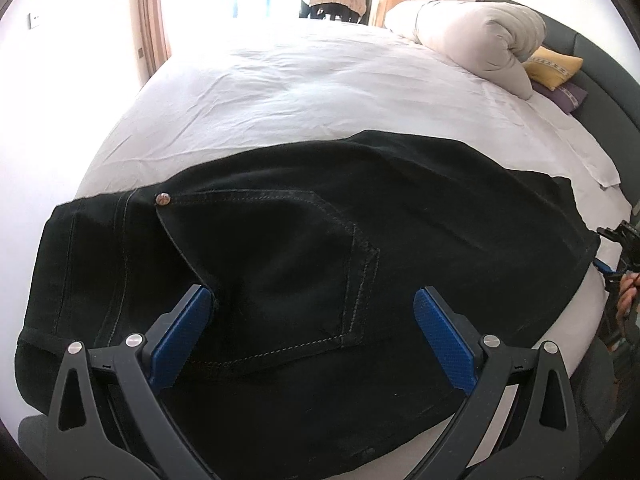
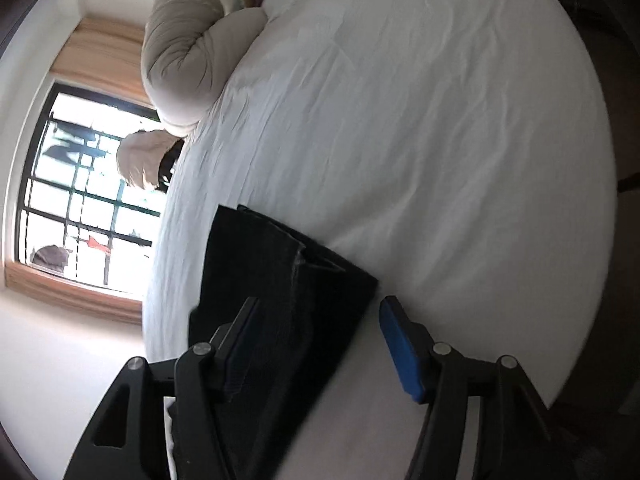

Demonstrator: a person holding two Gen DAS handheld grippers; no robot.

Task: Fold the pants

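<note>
I see the black pants (image 1: 304,248) lying flat on the white bed (image 1: 280,92), back pocket (image 1: 280,272) up. My left gripper (image 1: 312,320) is spread wide just above the pocket, holding nothing. My right gripper (image 2: 316,344) is spread wide too, over the pants' far end (image 2: 280,272). 1 rolled blanket (image 1: 480,36) sits far away.

Black pants (image 1: 280,248) with pale stitching lie flat across the bed (image 1: 300,92), back pocket up.
</note>
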